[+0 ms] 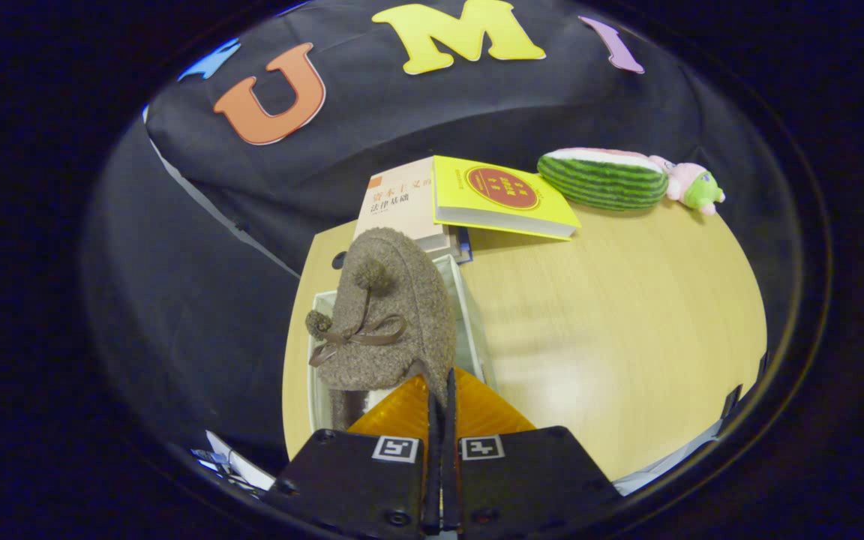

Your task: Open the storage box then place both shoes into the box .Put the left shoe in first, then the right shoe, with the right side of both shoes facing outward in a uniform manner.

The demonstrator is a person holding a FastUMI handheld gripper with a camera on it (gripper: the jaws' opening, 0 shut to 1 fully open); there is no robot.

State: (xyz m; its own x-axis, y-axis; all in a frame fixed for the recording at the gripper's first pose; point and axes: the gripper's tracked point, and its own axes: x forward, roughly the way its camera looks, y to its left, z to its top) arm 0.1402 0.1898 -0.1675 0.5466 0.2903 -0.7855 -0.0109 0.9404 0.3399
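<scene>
A brown fuzzy shoe [391, 315] with pompoms and a brown bow hangs from my gripper [439, 390], toe pointing away. Both fingers press on the thin edge of its heel opening. The shoe hangs above the open clear storage box [469, 322], which stands on the wooden table [612, 322] just ahead of the fingers. The shoe hides most of the box's inside, so I cannot tell what lies in it.
Beyond the box lies a stack of books, a white one [398, 202] and a yellow one [503, 196]. A watermelon plush [603, 178] and a small pink and green toy [691, 186] sit at the table's far right.
</scene>
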